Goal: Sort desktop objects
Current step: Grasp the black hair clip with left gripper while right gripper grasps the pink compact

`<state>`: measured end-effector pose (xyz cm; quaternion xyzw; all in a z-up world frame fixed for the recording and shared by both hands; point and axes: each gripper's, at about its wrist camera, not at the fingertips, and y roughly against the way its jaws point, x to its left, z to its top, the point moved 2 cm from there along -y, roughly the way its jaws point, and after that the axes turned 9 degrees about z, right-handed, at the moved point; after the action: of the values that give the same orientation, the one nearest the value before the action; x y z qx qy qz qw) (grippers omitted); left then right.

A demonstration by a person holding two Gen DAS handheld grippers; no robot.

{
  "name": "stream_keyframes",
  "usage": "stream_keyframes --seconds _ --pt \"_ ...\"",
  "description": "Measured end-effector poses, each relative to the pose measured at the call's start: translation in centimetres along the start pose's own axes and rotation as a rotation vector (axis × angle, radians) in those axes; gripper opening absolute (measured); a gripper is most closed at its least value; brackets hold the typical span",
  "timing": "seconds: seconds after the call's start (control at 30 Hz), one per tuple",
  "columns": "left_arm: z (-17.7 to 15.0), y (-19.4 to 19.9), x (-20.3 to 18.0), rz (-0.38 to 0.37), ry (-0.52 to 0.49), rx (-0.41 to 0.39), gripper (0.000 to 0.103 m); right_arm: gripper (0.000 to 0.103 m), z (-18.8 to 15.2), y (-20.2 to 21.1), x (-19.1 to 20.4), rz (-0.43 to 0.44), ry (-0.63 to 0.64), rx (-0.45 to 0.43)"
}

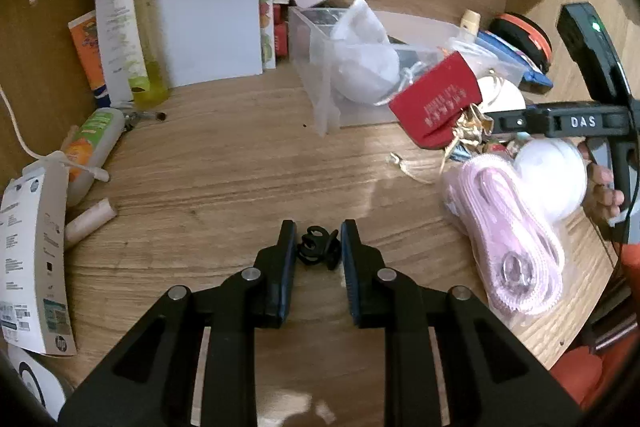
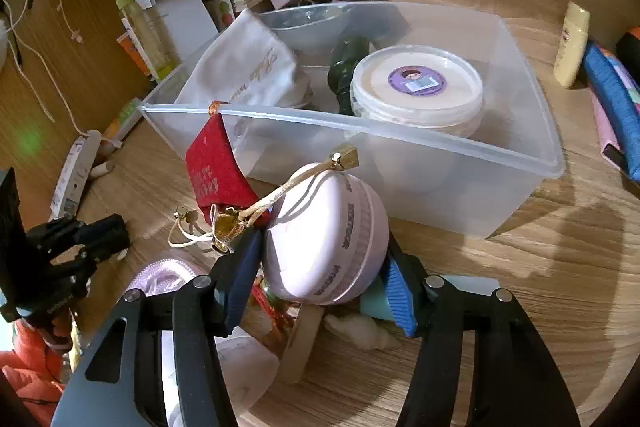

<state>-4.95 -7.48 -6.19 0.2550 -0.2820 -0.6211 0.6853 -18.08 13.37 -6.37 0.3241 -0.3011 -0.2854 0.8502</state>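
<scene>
My left gripper [image 1: 318, 241] is low over the wooden desk with its jaws around a small black hair claw clip [image 1: 319, 246]; small gaps show on both sides of the clip. My right gripper [image 2: 320, 251] is shut on a round pale pink case [image 2: 326, 233] and holds it above the desk, just in front of the clear plastic bin [image 2: 440, 151]. The same case [image 1: 550, 177] and right gripper show at the right of the left wrist view. A red pouch [image 2: 218, 167] with a gold cord hangs next to the case. The bin holds a white lidded tub [image 2: 416, 87], a white cloth bag [image 2: 248, 67] and a dark green object [image 2: 346, 67].
A pink cord bundle [image 1: 512, 239] lies right of my left gripper. Tubes [image 1: 94, 147], a yellow bottle [image 1: 142, 39] and white papers [image 1: 208, 19] stand at the back left. A white box [image 1: 34, 263] lies at the left. A yellow tube [image 2: 572, 45] and blue pouch [image 2: 612, 95] lie right of the bin.
</scene>
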Motion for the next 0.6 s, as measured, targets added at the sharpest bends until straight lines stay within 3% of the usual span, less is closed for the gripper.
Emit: stream_keyframes --seconds 0.6 --pt "3.1 2.1 -0.2 -0.003 0.019 -0.111 0.021 0.054 -1.1 6.1 -1.6 -0.119 -0.008 -0.095"
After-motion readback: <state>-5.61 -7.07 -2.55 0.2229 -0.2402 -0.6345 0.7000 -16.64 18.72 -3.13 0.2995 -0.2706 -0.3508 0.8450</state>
